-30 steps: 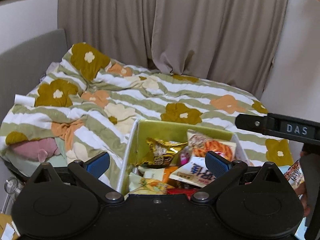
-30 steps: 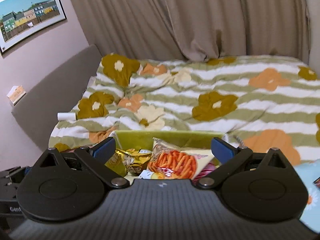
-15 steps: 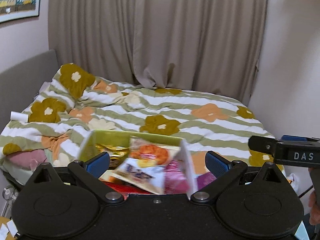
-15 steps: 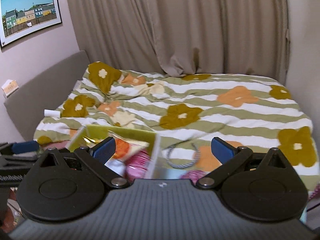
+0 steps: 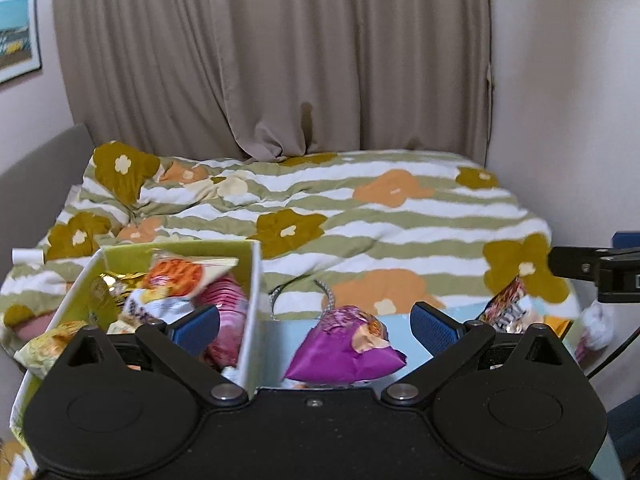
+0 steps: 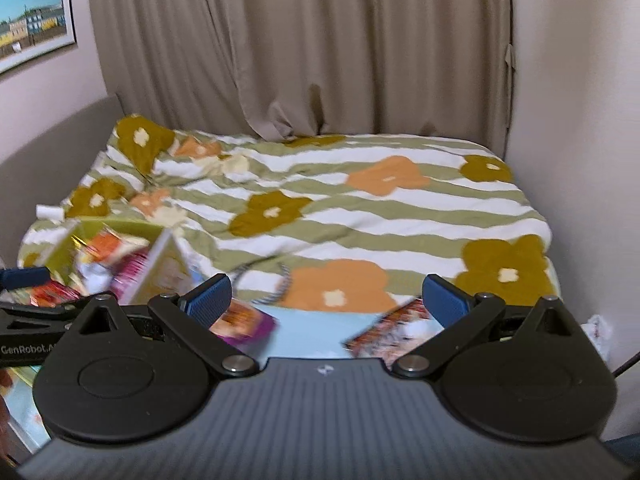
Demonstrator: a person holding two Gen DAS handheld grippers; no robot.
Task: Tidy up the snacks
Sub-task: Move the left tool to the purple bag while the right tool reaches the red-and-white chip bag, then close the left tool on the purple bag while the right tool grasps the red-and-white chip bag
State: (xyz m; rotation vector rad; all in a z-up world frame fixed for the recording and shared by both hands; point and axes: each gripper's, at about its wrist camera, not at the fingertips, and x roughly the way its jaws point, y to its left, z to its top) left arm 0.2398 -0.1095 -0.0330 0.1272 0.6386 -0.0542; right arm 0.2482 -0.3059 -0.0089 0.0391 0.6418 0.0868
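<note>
A green-lined box (image 5: 172,254) holds several snack packets, among them an orange-printed bag (image 5: 180,274) and a pink one (image 5: 228,312). Right of the box a purple packet (image 5: 344,350) lies on a light blue surface (image 5: 404,320), straight ahead of my open left gripper (image 5: 315,322). A red and orange packet (image 5: 506,310) lies farther right. In the right wrist view the box (image 6: 160,258) is at the left, the purple packet (image 6: 244,322) lies by the left finger and the red and orange packet (image 6: 394,330) by the right one. My right gripper (image 6: 326,294) is open and empty.
A bed with a green-striped flower quilt (image 5: 360,216) fills the space behind the light blue surface (image 6: 316,328). A coiled cord (image 5: 320,292) lies on the quilt's near edge. Beige curtains (image 5: 280,60) hang behind, a wall (image 5: 568,120) closes the right side. A framed picture (image 6: 32,16) hangs left.
Both views have swung to the right: the snack box has shifted from centre to the left, and the purple and red-orange packets on the blue surface have come into view. Both grippers stayed open.
</note>
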